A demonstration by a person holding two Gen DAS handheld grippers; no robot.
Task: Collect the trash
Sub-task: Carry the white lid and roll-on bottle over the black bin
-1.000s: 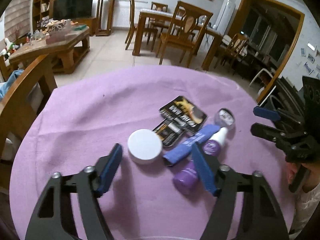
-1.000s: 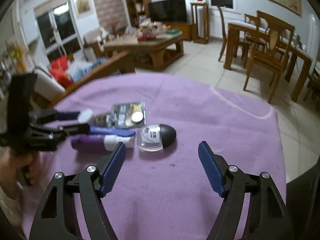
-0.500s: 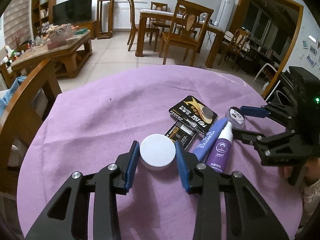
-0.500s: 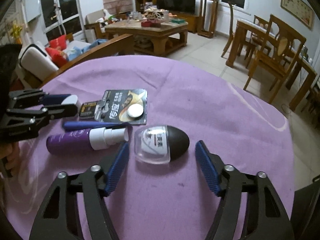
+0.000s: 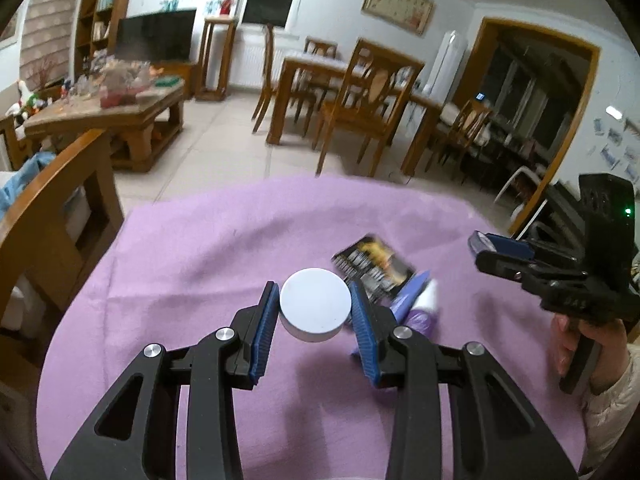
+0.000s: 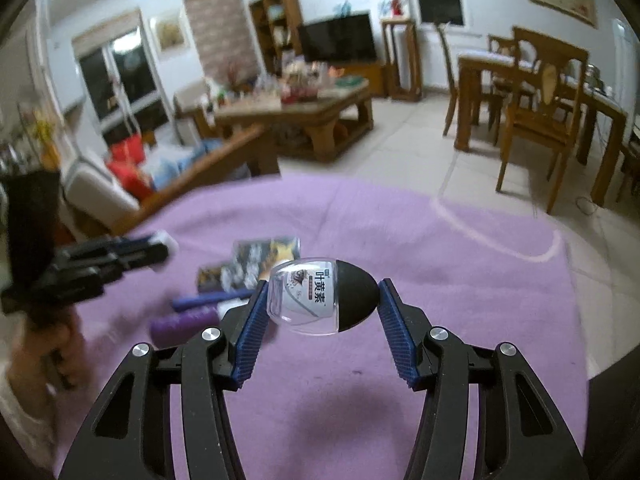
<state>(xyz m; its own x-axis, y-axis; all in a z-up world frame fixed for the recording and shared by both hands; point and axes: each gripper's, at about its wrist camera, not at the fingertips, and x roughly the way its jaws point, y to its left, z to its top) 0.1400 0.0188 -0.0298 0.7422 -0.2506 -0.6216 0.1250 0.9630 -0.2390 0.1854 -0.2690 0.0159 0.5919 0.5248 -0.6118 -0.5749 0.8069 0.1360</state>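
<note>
My left gripper point(image 5: 313, 292) is shut on a white round tub point(image 5: 315, 300) and holds it just above the purple tablecloth point(image 5: 192, 264). In the right wrist view my right gripper point(image 6: 324, 284) has its jaws closing on a clear small bottle with a black cap point(image 6: 316, 296). Both pads touch the bottle and it hangs over its own shadow. A black battery pack point(image 5: 374, 264), a blue tube point(image 5: 412, 290) and a purple spray bottle point(image 5: 420, 312) lie on the cloth between the two grippers. The same battery pack point(image 6: 268, 252) and purple spray bottle point(image 6: 184, 322) show blurred in the right wrist view.
The round table's far edge drops to a tiled floor. A wooden chair back point(image 5: 68, 184) stands close at the left. A dining table with chairs point(image 5: 360, 92) and a cluttered coffee table point(image 6: 296, 108) stand further off. A hand point(image 5: 580, 340) holds the right gripper.
My left jaws shut on the white tub and raised it slightly. My right gripper came up to the clear bottle, narrowed onto it and lifted it off the cloth.
</note>
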